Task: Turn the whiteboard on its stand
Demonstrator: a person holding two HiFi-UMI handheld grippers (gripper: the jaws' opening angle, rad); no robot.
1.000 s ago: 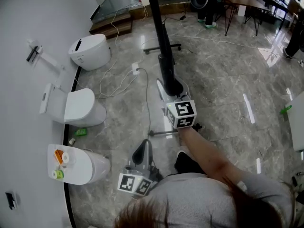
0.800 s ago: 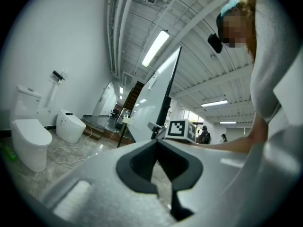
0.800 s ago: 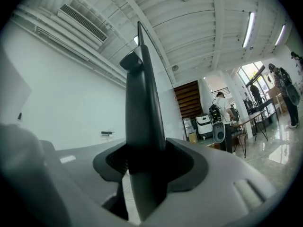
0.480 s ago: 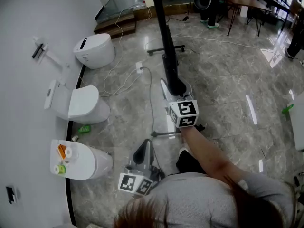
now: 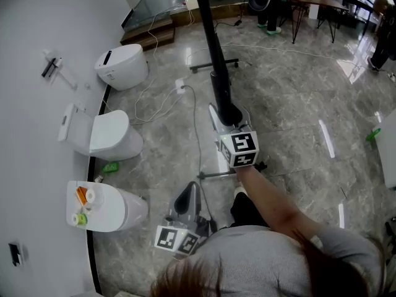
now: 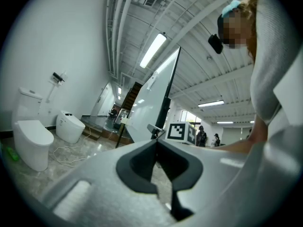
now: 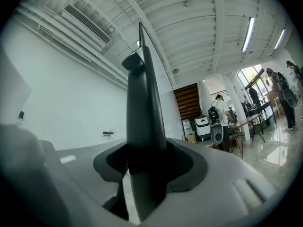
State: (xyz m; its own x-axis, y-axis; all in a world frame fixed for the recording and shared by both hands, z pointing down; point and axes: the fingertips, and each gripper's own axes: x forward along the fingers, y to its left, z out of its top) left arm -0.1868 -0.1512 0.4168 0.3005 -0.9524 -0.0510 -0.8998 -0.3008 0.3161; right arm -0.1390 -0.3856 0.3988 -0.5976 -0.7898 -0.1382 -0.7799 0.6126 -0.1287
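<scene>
The whiteboard (image 5: 213, 48) stands on the floor (image 5: 291, 122) about midway across it. In the head view it shows edge-on, as a dark bar running from the top of the frame down toward the person. Two feet of its stand show on the floor, one bar (image 5: 211, 62) at the far end and another (image 5: 226, 174) just ahead of the person's shoe (image 5: 246, 209).

The right gripper (image 5: 228, 117) is at the near end of the board. In the right gripper view, its jaws are closed on the dark frame edge (image 7: 144, 122), which rises straight up between them and fills the gap. The right gripper (image 7: 144, 157) points roughly level.

The left gripper (image 5: 187, 193) hangs lower and nearer the person, apart from the board and to its left. In the left gripper view, its jaws (image 6: 156, 143) meet at the tips with nothing between them. The board's white face (image 6: 151, 105) stands ahead of them.

Three toilets line the floor's left edge against the wall (image 5: 37, 17): one far (image 5: 120, 67), one in the middle (image 5: 105, 138) and one near (image 5: 102, 209). Small items sit on top of the near one. A green bottle (image 5: 107, 167) lies on the floor between the near and middle toilets. White cables (image 5: 162, 107) loop across the floor between the toilets and the board. A table (image 5: 315, 0) stands at the floor's far right corner.
</scene>
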